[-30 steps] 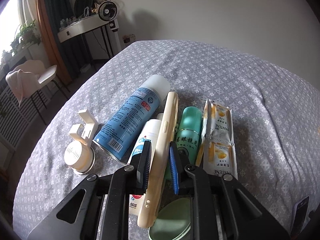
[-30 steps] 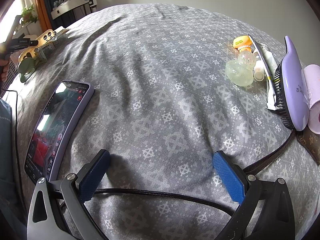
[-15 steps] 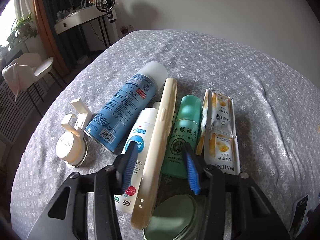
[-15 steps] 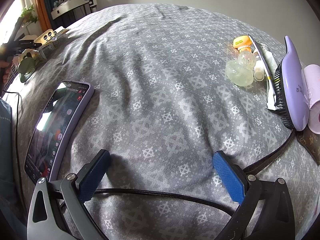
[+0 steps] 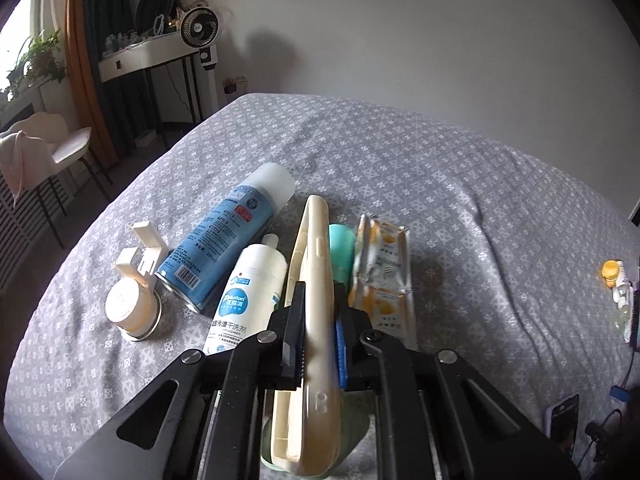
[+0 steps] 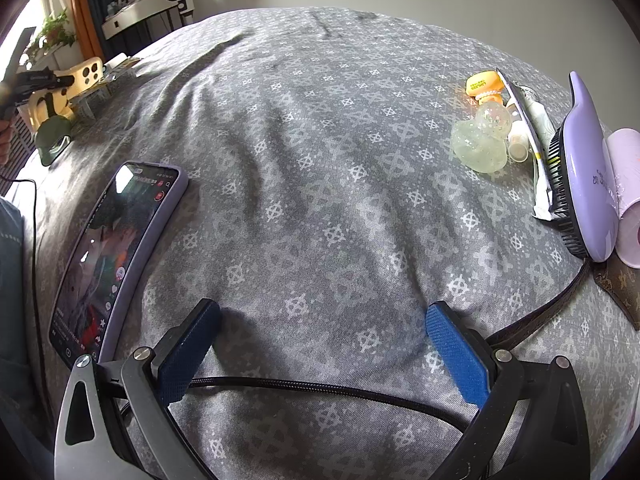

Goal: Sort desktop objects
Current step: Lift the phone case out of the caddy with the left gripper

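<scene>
the left gripper (image 5: 318, 344) pinches a cream phone case (image 5: 316, 320) on its edge, the blue pads pressed against both sides, so the case stands upright and runs forward between the fingers and away over the row of objects behind. under its near end lies a round green lid (image 5: 352, 440), mostly hidden by the gripper frame. just left of the case a white bottle (image 5: 248, 300) lies with its nozzle pointing away, and left of that a blue spray can (image 5: 228, 240) with a white cap lies on its side, touching the bottle. further left a small cream jar (image 5: 132, 312) sits with a white clip-like piece (image 5: 146, 256) against it. right of the case a teal bottle (image 5: 342, 248) shows only in part, and beside it lie two joined orange-and-silver sachets (image 5: 384, 276). all of this rests on the grey patterned cloth (image 5: 460, 200); beyond the cloth's far edge stand a white shelf with a small fan (image 5: 199, 30) and a pale chair (image 5: 60, 148). the right gripper (image 6: 320, 344) hangs low over bare cloth with its fingers spread wide and nothing between them; a black cable (image 6: 320, 386) runs across just in front of its frame. near its left finger lies a phone (image 6: 116, 256) in a lilac case, screen lit. further off to the right sit a lilac hairbrush (image 6: 588, 168), a clear toy duck (image 6: 480, 140), an orange toy (image 6: 484, 84) and a pale roll (image 6: 628, 196).
</scene>
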`<state>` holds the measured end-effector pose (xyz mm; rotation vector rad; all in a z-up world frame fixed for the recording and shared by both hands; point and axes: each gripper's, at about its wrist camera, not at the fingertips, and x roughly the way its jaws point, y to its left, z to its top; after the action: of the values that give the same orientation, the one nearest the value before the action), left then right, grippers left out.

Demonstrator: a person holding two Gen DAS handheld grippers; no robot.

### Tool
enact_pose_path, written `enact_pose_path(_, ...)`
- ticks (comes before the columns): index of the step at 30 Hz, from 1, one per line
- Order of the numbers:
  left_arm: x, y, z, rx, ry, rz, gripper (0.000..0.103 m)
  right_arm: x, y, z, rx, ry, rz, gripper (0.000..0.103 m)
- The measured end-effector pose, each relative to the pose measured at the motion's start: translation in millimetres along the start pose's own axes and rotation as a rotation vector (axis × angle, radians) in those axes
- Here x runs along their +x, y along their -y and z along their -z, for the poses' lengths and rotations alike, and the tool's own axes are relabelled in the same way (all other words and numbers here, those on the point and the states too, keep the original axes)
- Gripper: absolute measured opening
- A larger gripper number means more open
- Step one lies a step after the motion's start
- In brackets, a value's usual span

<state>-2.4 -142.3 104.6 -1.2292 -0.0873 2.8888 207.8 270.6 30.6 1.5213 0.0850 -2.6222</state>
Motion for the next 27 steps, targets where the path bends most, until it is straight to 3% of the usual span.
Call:
enact_pose_path(5,-19,37,-6,0.063,0.038,0.086,0.01,2,0,-1,-0.001,0.004,-0.003,0.103)
enact_pose_path(9,-16,76,-6,0.101,0.0,0.182,0.01,2,0,-1,-0.001,0.004,-0.003,0.103)
enact_pose_path(13,-8,127,1,0.189,-0.034,0.238,0.01,2,0,-1,-0.001,0.005,-0.004,0.103)
enact_pose_path(19,10,203,-2,0.233,-0.081,0.335,0.01,1,1,-2,0.001,0.01,-0.009,0.103)
enact_pose_path(27,44,287,-25,0.282,-0.1,0.35,0.01,2,2,-2,0.005,0.017,-0.015,0.103)
